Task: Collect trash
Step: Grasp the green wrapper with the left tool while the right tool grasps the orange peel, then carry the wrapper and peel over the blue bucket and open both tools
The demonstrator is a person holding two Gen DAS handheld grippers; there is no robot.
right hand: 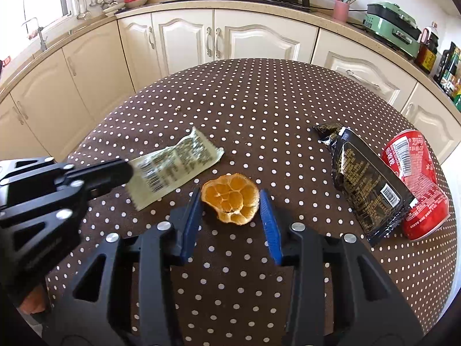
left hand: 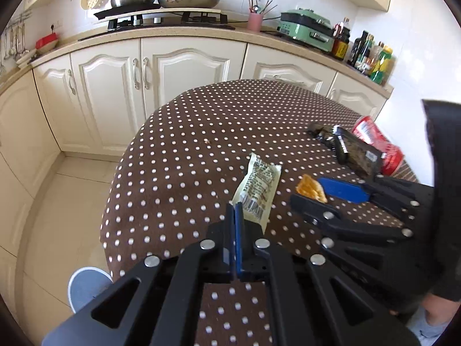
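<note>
On the dotted desk [right hand: 259,101], the left claw [left hand: 234,206] pinches the pale wrapper's [right hand: 175,164] corner. The right claw [right hand: 230,201] sits partly open around the orange peel [right hand: 230,199], pads not touching.

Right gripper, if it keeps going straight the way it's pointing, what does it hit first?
Most likely the orange peel, which lies on the dotted tablecloth between the right gripper's blue pads, apparently untouched. Past the peel there is only cloth, though depth is hard to judge.

Home kitchen: stove [left hand: 170,20], cabinets [left hand: 149,86].
</note>
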